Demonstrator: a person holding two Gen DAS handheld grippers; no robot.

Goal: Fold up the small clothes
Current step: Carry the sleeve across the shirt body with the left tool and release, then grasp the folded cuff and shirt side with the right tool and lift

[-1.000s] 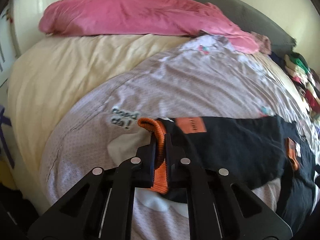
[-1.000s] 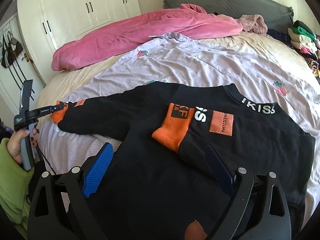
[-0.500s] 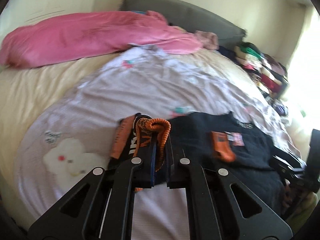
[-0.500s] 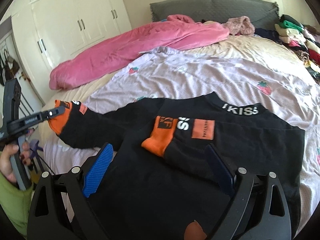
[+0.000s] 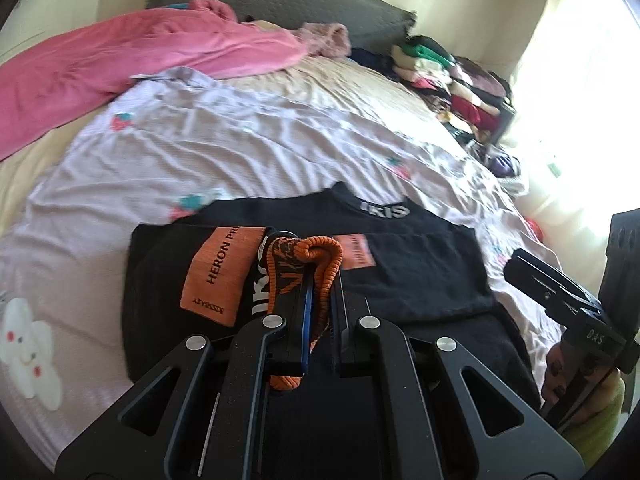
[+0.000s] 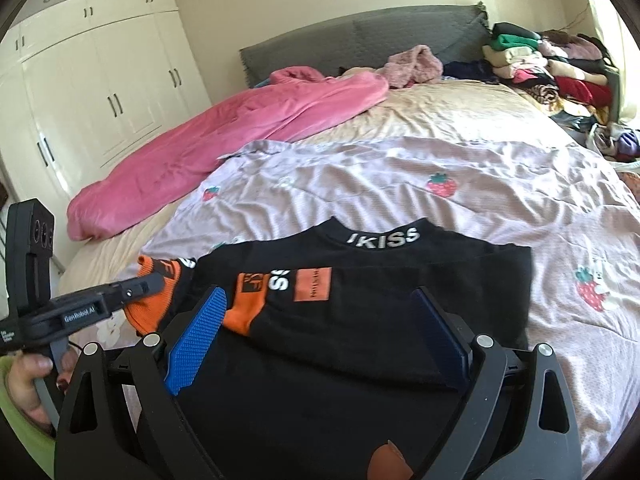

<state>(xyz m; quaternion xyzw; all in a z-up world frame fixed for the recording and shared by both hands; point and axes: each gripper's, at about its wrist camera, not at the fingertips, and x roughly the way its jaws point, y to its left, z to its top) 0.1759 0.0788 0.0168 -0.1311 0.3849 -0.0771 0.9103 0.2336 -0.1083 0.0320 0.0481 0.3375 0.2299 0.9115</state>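
A small black sweatshirt [image 6: 384, 312] with orange cuffs and patches lies on the lilac strawberry sheet [image 6: 400, 184], its collar to the back. My left gripper [image 5: 323, 276] is shut on the orange cuff [image 5: 320, 252] of the left sleeve and holds it over the shirt's body. In the right wrist view the same left gripper [image 6: 158, 280] comes in from the left with that cuff [image 6: 154, 300]. The other sleeve lies folded across the chest, its orange cuff [image 6: 244, 308] flat. My right gripper [image 6: 320, 324] hovers open over the shirt's lower part, nothing between its fingers.
A pink blanket [image 6: 224, 136] lies across the far left of the bed, before a grey headboard [image 6: 360, 44]. Stacks of folded clothes [image 6: 552, 68] stand at the far right. White wardrobe doors [image 6: 100, 96] fill the left wall. A hand in a green sleeve [image 6: 24, 436] holds the left gripper.
My left gripper has carried the sleeve cuff from the far left in over the shirt's body, rising and turning. The right gripper has drawn back a little and stays open.
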